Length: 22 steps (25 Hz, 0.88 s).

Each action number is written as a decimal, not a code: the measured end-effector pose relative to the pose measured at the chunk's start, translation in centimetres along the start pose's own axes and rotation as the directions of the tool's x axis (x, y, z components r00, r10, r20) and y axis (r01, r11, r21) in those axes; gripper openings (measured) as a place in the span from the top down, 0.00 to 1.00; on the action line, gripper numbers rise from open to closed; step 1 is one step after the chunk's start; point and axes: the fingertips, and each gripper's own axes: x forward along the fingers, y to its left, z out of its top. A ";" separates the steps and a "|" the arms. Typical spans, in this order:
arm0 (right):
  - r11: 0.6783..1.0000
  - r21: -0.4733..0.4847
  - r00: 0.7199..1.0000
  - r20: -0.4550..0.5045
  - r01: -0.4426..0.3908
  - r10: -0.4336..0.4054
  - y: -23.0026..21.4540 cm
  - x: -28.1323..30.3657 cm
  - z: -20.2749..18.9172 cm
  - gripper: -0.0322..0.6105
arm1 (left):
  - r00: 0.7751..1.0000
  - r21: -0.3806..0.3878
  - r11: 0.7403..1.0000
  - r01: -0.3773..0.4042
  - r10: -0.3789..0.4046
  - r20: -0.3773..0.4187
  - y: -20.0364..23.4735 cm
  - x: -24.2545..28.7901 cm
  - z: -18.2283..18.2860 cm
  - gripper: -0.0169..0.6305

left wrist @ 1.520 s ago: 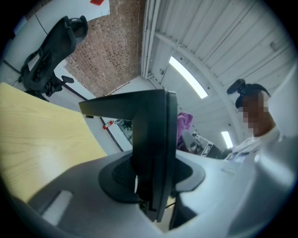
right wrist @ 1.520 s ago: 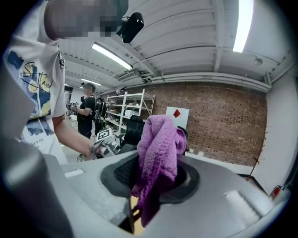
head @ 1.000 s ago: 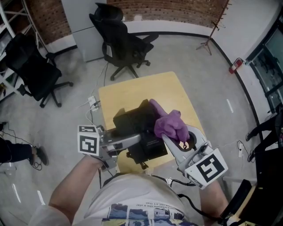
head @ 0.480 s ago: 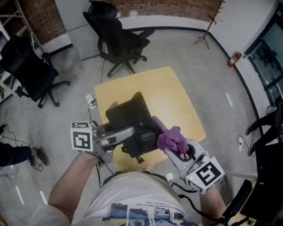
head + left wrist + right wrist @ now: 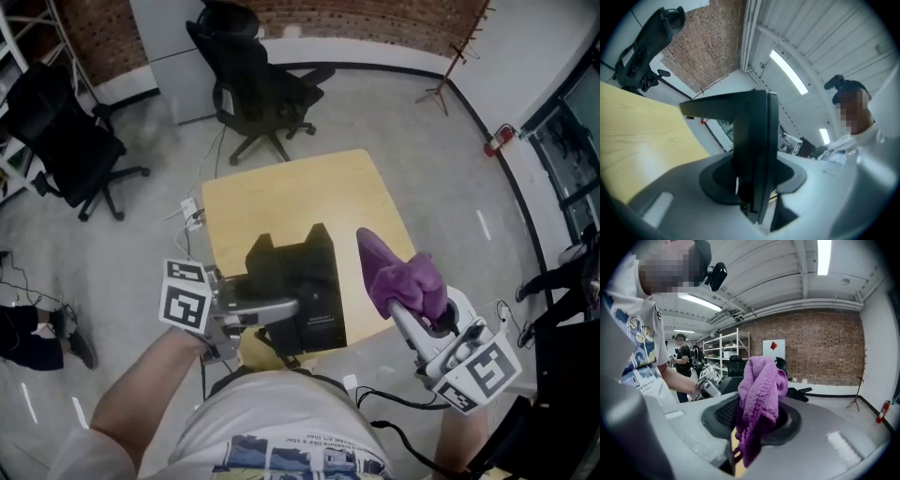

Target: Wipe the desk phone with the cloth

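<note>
A black desk phone (image 5: 302,289) sits tilted at the near edge of the small yellow table (image 5: 291,197). My left gripper (image 5: 284,307) comes in from the left and is shut on the phone's near left part. In the left gripper view a black slab of the phone (image 5: 752,140) stands clamped between the jaws. My right gripper (image 5: 410,302) is shut on a purple cloth (image 5: 398,274). It hangs to the right of the phone, over the table's right edge, and does not touch the phone. In the right gripper view the purple cloth (image 5: 759,397) bulges up out of the jaws.
Two black office chairs (image 5: 258,89) (image 5: 66,150) stand on the grey floor beyond the table. A power strip with cables (image 5: 192,216) lies at the table's left. A coat stand (image 5: 450,66) and a fire extinguisher (image 5: 497,141) are at the back right.
The right gripper has carried the purple cloth off the phone's right side and out to the right. The left gripper keeps its hold, and the phone has turned a little.
</note>
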 end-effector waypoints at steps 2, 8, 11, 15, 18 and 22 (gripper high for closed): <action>1.000 -0.012 0.999 0.042 -0.015 0.015 -0.7 0.2 2.2 0.78 | 1.000 0.001 1.000 0.007 -0.007 -0.025 -0.2 0.5 -0.5 0.70; 0.993 -0.016 0.983 0.142 -0.116 0.117 -0.7 1.7 7.4 0.78 | 0.996 0.003 0.999 0.041 -0.041 -0.080 -1.4 1.6 -1.8 0.70; 0.980 0.001 0.967 0.164 -0.198 0.195 0.0 2.8 8.7 0.78 | 0.994 0.010 0.998 0.058 -0.057 -0.095 -1.9 2.1 -1.9 0.70; 0.958 0.029 0.949 0.151 -0.286 0.278 0.2 4.5 8.4 0.78 | 0.991 0.015 0.997 0.077 -0.075 -0.115 -2.3 2.9 -2.1 0.70; 0.948 0.052 0.944 0.116 -0.315 0.308 -0.4 5.9 6.9 0.78 | 0.988 0.020 0.996 0.090 -0.087 -0.129 -2.6 3.4 -2.3 0.70; 0.940 0.085 0.944 0.048 -0.330 0.327 -1.6 7.6 4.0 0.78 | 0.985 0.028 0.995 0.099 -0.094 -0.141 -3.0 3.7 -2.7 0.70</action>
